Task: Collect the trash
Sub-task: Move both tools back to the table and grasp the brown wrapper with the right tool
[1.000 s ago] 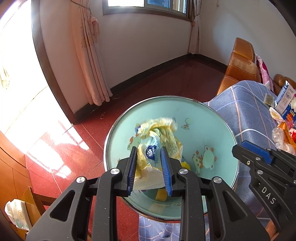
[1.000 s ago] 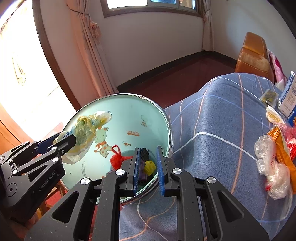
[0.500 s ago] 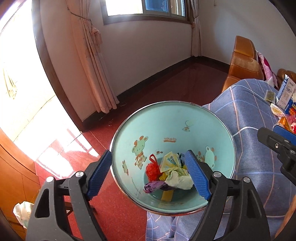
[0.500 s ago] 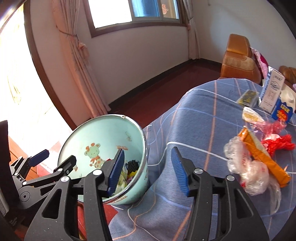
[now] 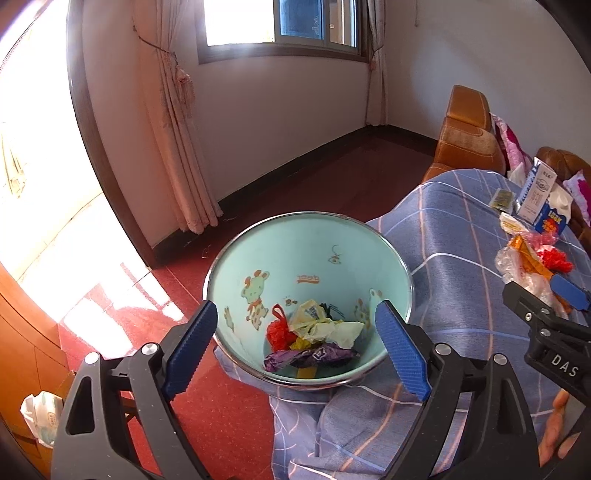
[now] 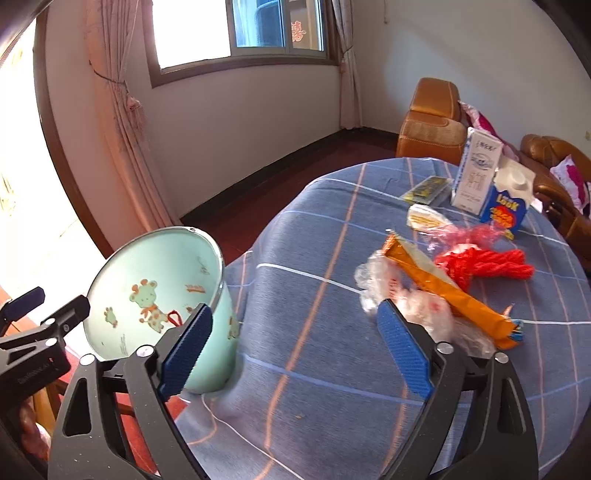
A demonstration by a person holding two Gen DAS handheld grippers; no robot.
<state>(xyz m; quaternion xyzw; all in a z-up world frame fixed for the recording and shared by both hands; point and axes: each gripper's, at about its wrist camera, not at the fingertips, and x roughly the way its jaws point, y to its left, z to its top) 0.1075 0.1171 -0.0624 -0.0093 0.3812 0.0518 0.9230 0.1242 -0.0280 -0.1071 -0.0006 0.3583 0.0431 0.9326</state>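
Left wrist view: left gripper, now wide open and empty, has dropped its yellow wrapper into the mint cartoon-printed bin; right gripper, also open and empty, turns toward the crumpled clear plastic bag on the blue checked counter

Window in back wall, pink curtains tied at left side. Dark red floor, sun patch near left doorway. Orange armchair in far corner, pink cushion beside it. Brown sofa at right edge. Blue plaid cloth covers table. Wooden cabinet at lower left, tissue pack on chair below it.
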